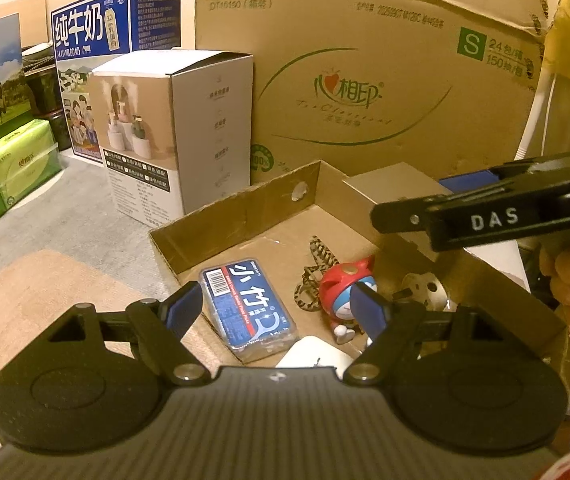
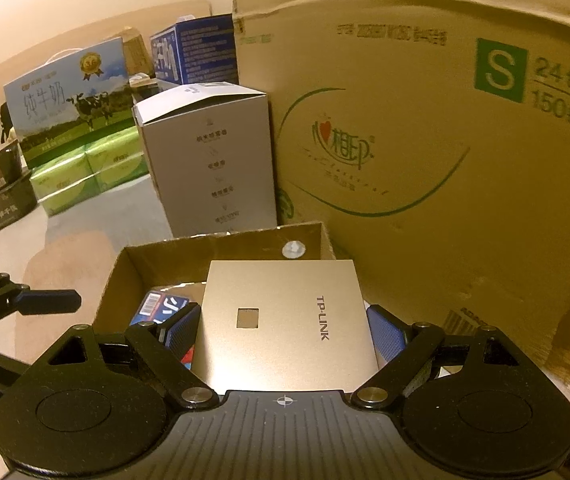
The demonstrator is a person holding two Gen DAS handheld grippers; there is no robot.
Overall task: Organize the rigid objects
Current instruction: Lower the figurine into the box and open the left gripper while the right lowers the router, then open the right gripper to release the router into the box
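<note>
Gripping the flat, champagne-gold TP-LINK box (image 2: 285, 320) by its two side edges, the right gripper (image 2: 283, 332) holds it level above the shallow open cardboard tray (image 2: 221, 246), towards the tray's far right corner. That flat carry looks chosen so the box can be set down flush on the tray floor, though whether it already touches the floor cannot be told.

Nearer the tray's front edge, the left gripper (image 1: 273, 312) hangs with its blue-padded fingers wide apart and nothing between them, probably waiting for the next item.

Inside the tray, a blue rectangular tin with white lettering (image 1: 249, 308) lies flat near the left wall. Beside it, mid-tray, rests a red-and-blue cartoon cat figure (image 1: 345, 292) with a patterned strap (image 1: 317, 272) looped behind it. A white round-holed plastic piece (image 1: 425, 288) sits to the figure's right, and a white flat object (image 1: 313, 354) lies at the front edge.

Behind the tray stand a large brown tissue carton (image 1: 365, 80) and a grey-white humidifier box (image 1: 173, 128).
</note>
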